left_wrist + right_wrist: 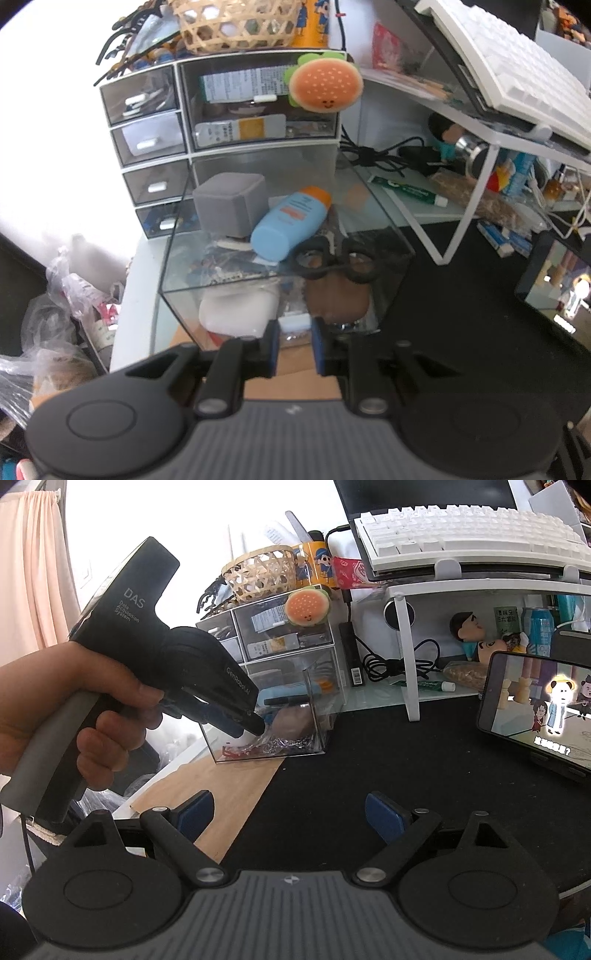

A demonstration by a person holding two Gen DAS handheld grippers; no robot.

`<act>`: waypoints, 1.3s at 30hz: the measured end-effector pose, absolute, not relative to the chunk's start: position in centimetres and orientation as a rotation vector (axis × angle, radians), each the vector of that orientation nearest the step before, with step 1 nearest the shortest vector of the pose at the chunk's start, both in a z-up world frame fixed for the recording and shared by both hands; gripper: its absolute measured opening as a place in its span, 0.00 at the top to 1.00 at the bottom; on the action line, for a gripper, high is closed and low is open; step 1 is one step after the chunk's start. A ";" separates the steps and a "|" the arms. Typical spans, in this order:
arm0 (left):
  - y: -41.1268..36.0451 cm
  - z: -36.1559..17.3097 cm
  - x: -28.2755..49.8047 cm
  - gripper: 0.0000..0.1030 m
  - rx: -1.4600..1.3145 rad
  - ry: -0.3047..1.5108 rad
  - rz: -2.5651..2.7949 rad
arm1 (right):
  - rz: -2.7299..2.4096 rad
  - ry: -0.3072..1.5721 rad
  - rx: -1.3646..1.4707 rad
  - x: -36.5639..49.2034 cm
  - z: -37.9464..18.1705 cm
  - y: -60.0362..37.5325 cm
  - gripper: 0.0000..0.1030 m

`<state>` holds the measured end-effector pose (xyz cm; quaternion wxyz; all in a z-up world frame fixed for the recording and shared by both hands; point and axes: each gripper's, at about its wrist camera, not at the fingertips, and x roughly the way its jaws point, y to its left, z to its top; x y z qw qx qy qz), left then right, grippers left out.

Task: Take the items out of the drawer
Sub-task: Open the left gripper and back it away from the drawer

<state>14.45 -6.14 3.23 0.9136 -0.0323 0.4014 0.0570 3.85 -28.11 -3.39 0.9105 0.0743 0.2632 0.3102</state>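
A clear plastic drawer (pixel 384 236) is pulled out of the small drawer unit (pixel 147 147). It holds a blue lotion bottle (pixel 290 225), a grey box (pixel 231 208), black glasses (pixel 332 260), a white case (pixel 236 312) and a brown item (pixel 338 299). My left gripper (pixel 294 345) is shut on the drawer's white front handle (pixel 293 322). In the right wrist view the left gripper (pixel 255 731) sits at the drawer's front wall (pixel 273 746). My right gripper (pixel 288 818) is open and empty, low over the black mat, apart from the drawer.
A white monitor riser (pixel 406 642) with a keyboard (pixel 461 531) stands to the right. A phone (pixel 539 705) leans at the far right. A wicker basket (pixel 262 572) and a burger plush (pixel 306 607) sit on the drawer unit. A toothpaste tube (pixel 410 190) and cables lie under the riser.
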 end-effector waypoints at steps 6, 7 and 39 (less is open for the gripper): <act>-5.7 3.5 13.7 0.77 -0.074 0.803 0.093 | 0.636 0.537 0.148 3.8 -3.3 -28.1 0.11; -5.6 3.5 13.6 0.77 -0.075 0.799 0.090 | 0.636 0.536 0.145 3.8 -3.3 -28.0 0.11; -0.1 2.8 8.7 0.31 -0.143 0.666 -0.053 | 0.589 0.472 0.071 2.3 -2.2 -25.5 0.11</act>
